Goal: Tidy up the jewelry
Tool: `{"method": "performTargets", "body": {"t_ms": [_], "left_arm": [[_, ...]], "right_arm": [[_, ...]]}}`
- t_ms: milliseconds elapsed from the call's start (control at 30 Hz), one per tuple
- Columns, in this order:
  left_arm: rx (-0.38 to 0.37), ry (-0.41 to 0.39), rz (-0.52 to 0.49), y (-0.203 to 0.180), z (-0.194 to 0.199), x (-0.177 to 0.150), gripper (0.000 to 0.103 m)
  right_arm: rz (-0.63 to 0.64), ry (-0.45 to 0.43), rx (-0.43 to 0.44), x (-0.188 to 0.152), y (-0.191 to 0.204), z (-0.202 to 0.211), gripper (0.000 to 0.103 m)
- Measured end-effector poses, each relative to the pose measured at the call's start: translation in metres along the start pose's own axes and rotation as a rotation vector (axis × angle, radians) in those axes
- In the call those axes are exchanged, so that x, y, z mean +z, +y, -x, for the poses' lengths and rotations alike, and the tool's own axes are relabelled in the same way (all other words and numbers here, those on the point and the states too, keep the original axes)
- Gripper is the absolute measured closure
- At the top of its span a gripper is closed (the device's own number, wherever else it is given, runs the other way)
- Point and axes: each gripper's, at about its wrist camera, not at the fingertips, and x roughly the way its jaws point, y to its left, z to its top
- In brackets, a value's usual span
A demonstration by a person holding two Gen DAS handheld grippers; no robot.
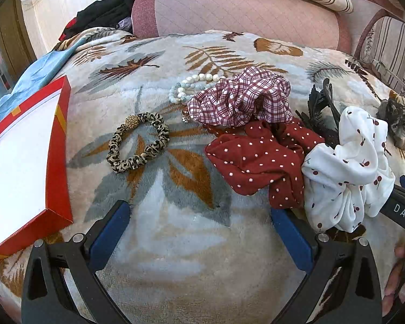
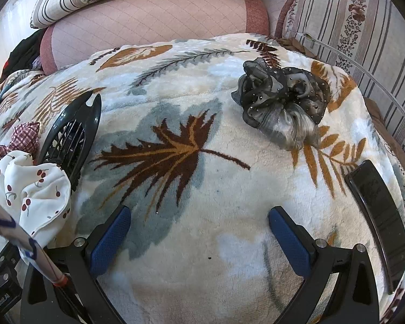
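In the left wrist view a leopard-print hair tie (image 1: 138, 141) with a gold bead lies on the leaf-pattern blanket (image 1: 175, 243). Behind it lie a pearl bracelet (image 1: 187, 87), a plaid scrunchie (image 1: 241, 97), a red polka-dot scrunchie (image 1: 259, 162), a white cherry-print scrunchie (image 1: 348, 170) and a black claw clip (image 1: 322, 100). A red box with a white inside (image 1: 16, 148) lies at the left. My left gripper (image 1: 199, 216) is open and empty above the blanket. In the right wrist view my right gripper (image 2: 199, 221) is open and empty. A grey organza scrunchie (image 2: 283, 100) lies ahead to the right.
A black curved hair band (image 2: 378, 216) lies at the right edge of the blanket. The black claw clip (image 2: 73, 132) and white scrunchie (image 2: 32, 189) sit at the left of the right wrist view. Pink cushions (image 1: 229, 10) and striped pillows (image 2: 351, 27) stand behind. Blue cloth (image 1: 35, 73) lies far left.
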Motion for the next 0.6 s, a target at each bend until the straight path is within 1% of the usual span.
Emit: {"method": "performTargets", "body": {"t_ms": [100,233,333,367,433,467,500,567,600], "left_arm": [[0.000,-0.002,0.001,0.000,0.000,0.000,0.000],[0.012,0.004,-0.008,0.000,0.001,-0.002,0.000],[-0.017,0.035,-0.034,0.002,0.005,-0.001,0.000],[-0.026,0.036,-0.025,0.005,0.010,-0.004,0.000],[-0.031,-0.010,-0.003,0.012,0.029,-0.015,0.000],[-0.029,-0.049,0.012,0.017,0.042,-0.021,0.000],[-0.037,-0.108,0.029,0.024,0.064,-0.029,0.000],[-0.045,-0.186,0.026,0.029,0.098,-0.035,0.000],[-0.048,-0.254,0.015,0.032,0.125,-0.039,0.000]], "right_arm": [[-0.003,0.001,0.012,-0.001,-0.001,0.002,0.000],[-0.014,-0.008,0.053,-0.007,-0.005,0.013,0.000],[-0.059,-0.029,0.092,-0.018,-0.010,0.033,0.000],[-0.076,-0.034,0.113,-0.021,-0.012,0.039,0.000],[-0.085,-0.063,0.128,-0.028,-0.013,0.057,0.000],[-0.080,-0.089,0.127,-0.032,-0.013,0.068,0.000],[-0.071,-0.117,0.135,-0.037,-0.012,0.082,0.000],[-0.063,-0.173,0.170,-0.047,-0.013,0.106,0.000],[-0.059,-0.209,0.187,-0.053,-0.012,0.120,0.000]]}}
